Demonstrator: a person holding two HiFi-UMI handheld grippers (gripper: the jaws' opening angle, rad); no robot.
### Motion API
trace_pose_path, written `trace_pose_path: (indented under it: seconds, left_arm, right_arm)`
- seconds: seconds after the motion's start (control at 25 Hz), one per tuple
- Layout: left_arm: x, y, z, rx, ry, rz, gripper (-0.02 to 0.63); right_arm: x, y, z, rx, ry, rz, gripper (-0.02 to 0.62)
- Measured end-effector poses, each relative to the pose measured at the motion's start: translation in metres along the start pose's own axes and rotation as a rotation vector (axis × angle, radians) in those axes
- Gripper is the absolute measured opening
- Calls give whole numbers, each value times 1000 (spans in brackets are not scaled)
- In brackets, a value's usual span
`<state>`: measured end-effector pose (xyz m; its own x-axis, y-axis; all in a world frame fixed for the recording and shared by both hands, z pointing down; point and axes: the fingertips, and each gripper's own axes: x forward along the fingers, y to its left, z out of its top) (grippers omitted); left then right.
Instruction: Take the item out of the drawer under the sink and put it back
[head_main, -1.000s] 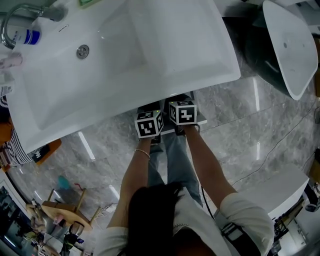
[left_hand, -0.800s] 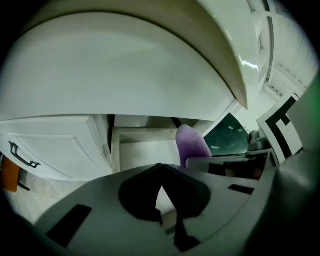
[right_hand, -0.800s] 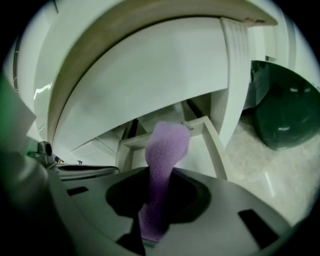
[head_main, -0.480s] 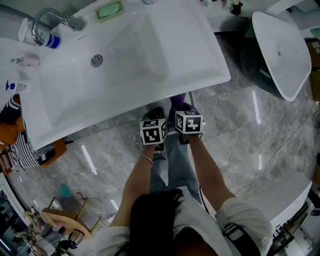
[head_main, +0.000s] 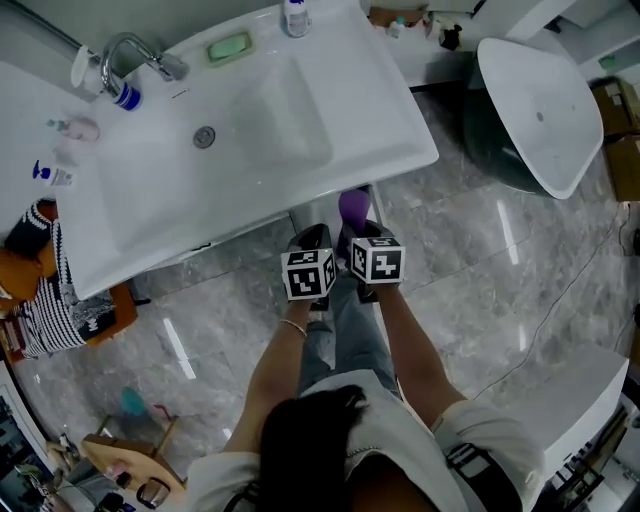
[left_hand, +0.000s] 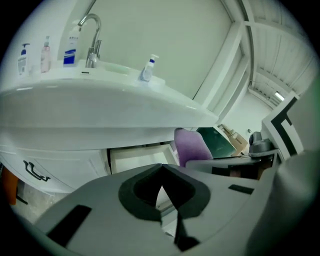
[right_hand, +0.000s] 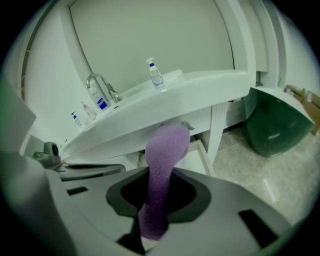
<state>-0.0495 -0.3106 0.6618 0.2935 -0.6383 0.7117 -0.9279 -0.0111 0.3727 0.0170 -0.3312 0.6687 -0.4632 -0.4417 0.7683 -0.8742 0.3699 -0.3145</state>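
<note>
A soft purple item (right_hand: 165, 165) stands up between the jaws of my right gripper (right_hand: 156, 210), which is shut on its lower end. In the head view the purple item (head_main: 352, 207) shows just in front of the sink's front edge, ahead of the right gripper (head_main: 360, 232). Close to its left is my left gripper (head_main: 311, 240). Its jaws are together with nothing between them (left_hand: 167, 200). The white drawer (left_hand: 141, 161) under the sink (head_main: 260, 130) stands pulled out, below and beyond both grippers.
On the sink's back rim are a chrome tap (head_main: 135, 52), a green soap (head_main: 229, 46) and small bottles (head_main: 295, 17). A dark green tub (head_main: 520, 110) stands to the right on the grey marble floor (head_main: 470, 260). A person in a striped top (head_main: 45, 310) is at the left.
Both grippers have risen together from under the sink's front edge, the right one carrying the purple item up with it. The sink now lies further up the head view.
</note>
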Motion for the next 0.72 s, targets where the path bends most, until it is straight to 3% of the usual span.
trace_pose_path:
  seconds: [0.36, 0.72]
  left_arm:
    - [-51, -26, 20, 67, -94, -48, 4]
    - [-112, -54, 66, 109, -268, -104, 4]
  right_arm:
    - [-62, 22, 17, -56, -112, -6, 98]
    - [-141, 62, 72, -176, -341, 8, 98]
